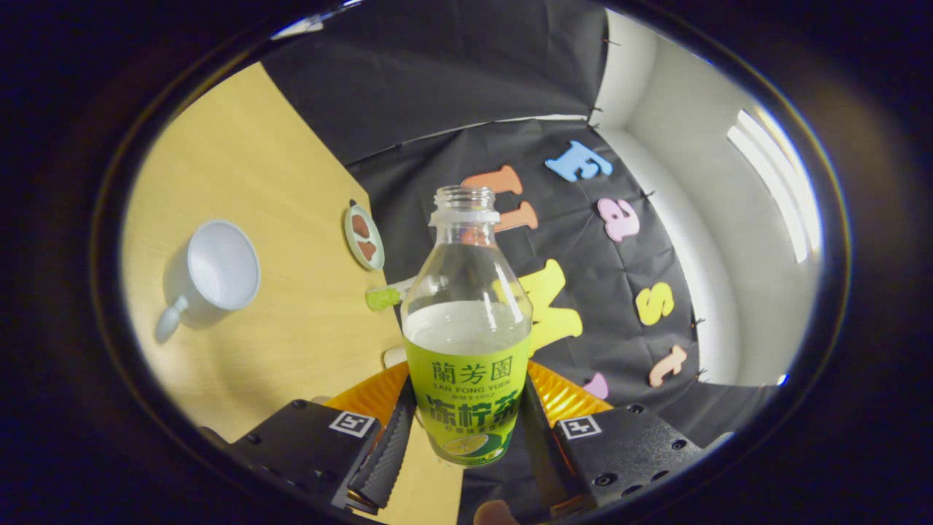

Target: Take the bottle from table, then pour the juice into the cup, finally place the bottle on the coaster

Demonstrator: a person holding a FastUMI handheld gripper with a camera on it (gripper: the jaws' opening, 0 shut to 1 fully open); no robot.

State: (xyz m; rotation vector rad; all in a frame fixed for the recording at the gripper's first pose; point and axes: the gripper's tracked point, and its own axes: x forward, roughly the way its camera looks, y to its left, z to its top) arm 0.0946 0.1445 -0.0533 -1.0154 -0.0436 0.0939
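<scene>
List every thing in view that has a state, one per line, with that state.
Clear plastic bottle with green label: uncapped, partly filled with pale juice, held between the fingers.
White cup with handle: on the wooden table, looks empty.
Small round coaster: on the table beyond the cup, bare.
Gripper: shut on the bottle, both fingers pressing its labelled lower part.

The gripper sits at the bottom centre of the frame. Its two fingers have ribbed, ridged inner pads. Each finger mounts on a blocky matte carriage with rounded corners, studded with small round screws. A square white tag with a black fiducial pattern is stuck on top of each carriage, lower left and lower right.
</scene>
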